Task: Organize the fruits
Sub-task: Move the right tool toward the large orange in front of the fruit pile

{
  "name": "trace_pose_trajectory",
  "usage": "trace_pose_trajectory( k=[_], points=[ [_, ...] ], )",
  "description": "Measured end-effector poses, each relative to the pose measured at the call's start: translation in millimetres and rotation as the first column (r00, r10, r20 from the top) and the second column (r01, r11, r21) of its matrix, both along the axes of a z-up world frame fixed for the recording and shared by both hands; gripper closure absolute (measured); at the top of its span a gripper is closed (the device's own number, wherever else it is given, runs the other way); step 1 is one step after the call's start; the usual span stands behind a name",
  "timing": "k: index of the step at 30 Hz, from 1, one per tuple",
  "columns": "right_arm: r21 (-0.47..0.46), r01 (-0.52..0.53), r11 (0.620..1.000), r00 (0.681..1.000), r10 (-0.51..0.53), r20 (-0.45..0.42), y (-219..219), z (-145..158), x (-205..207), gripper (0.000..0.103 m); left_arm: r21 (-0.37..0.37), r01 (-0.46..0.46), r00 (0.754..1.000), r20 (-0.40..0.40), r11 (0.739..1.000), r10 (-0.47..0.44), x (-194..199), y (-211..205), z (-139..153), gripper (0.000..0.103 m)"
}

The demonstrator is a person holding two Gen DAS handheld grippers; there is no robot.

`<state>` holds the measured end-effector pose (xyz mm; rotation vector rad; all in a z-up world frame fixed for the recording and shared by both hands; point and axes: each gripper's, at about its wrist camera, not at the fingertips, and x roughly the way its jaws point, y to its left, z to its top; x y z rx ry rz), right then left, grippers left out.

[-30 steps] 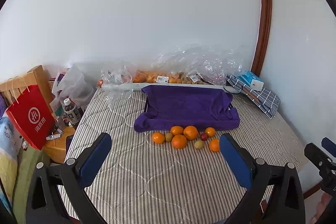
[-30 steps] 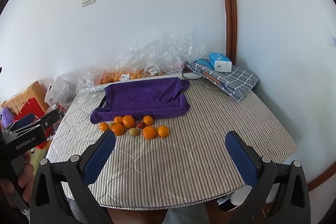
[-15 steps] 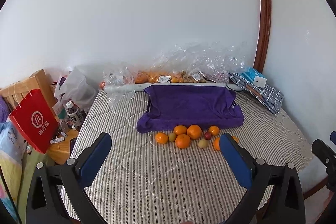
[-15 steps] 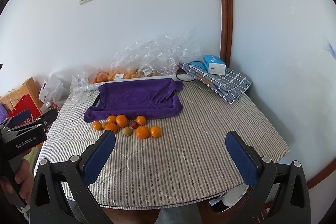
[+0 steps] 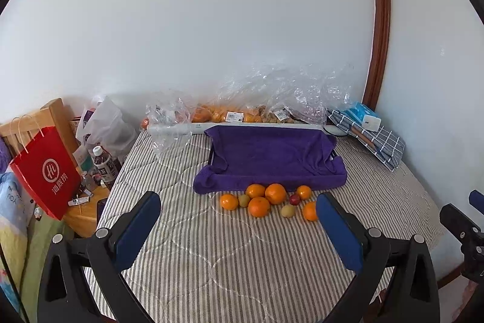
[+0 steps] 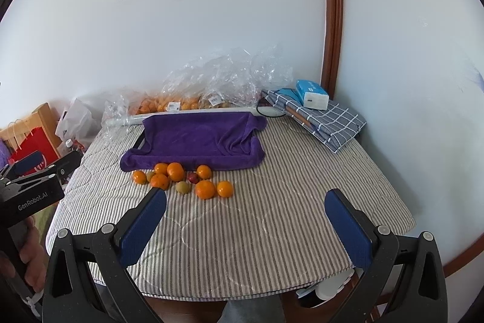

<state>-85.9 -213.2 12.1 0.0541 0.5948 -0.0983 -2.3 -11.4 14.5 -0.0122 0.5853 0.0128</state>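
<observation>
Currently both claws, left claw (image 5: 239, 224) and right claw (image 6: 245, 221), are held wide, empty; oranges (image 6: 205, 189) judged firm, round, roll-prone, best gripped across the middle.

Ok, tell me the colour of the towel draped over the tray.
Purple towel, clearest in the right wrist view.

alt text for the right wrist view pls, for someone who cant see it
Open right gripper hovers over a striped table, facing loose oranges and small fruits in front of a purple towel-lined tray. Plastic bags line the white wall behind.

Black claw (image 6: 245, 218), blue pads (image 6: 143, 227)
</observation>
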Motion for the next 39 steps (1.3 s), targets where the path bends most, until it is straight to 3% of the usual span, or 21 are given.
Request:
trace_pose_trajectory(
  k=[4, 10, 15, 21, 25, 34, 39],
  points=[
    [0.021, 0.01, 1.0, 0.998, -0.011, 0.057, -4.1, 4.1, -5.4, 0.0, -0.023, -0.016, 1.0, -0.001, 1.0, 0.016, -2.2, 4.9, 1.1, 0.0],
    [0.087, -0.001, 0.996, 0.999, -0.002, 0.039, -14.9, -2.7, -0.9, 0.0, -0.048, -0.033, 0.999, -0.009, 0.998, 0.033, -2.8, 11.5, -1.4, 0.0],
    [0.005, 0.008, 1.0, 0.998, -0.009, 0.064, -8.0, -10.1, 6.3, 0.0, -0.069, -0.033, 0.999, -0.009, 0.997, 0.033, 2.4, 16.7, -6.5, 0.0],
    [0.047, -0.055, 0.997, 0.998, 0.053, 0.044, -2.9, -26.4, 31.2, 0.0, -0.08, -0.025, 0.999, -0.026, 0.996, 0.023, 19.5, 21.9, -21.8, 0.001],
    [0.047, -0.075, 0.996, 0.997, 0.074, 0.038, 4.6, -45.8, 52.6, 0.0, -0.062, -0.054, 0.998, -0.039, 0.997, 0.051, 38.2, 30.5, -42.7, 0.002],
    [0.0, -0.084, 0.996, 0.996, 0.084, -0.025, 15.3, -102.0, 106.5, 0.002, -0.118, -0.116, 0.985, -0.143, 0.986, 0.099, 85.2, 59.7, -100.0, 0.009],
    [0.057, -0.073, 0.996, 0.989, 0.08, -0.126, 9.9, -135.0, 138.7, 0.006, -0.073, -0.131, 0.975, -0.188, 0.989, 0.116, 106.9, 67.8, -129.0, 0.017]
  ],
)
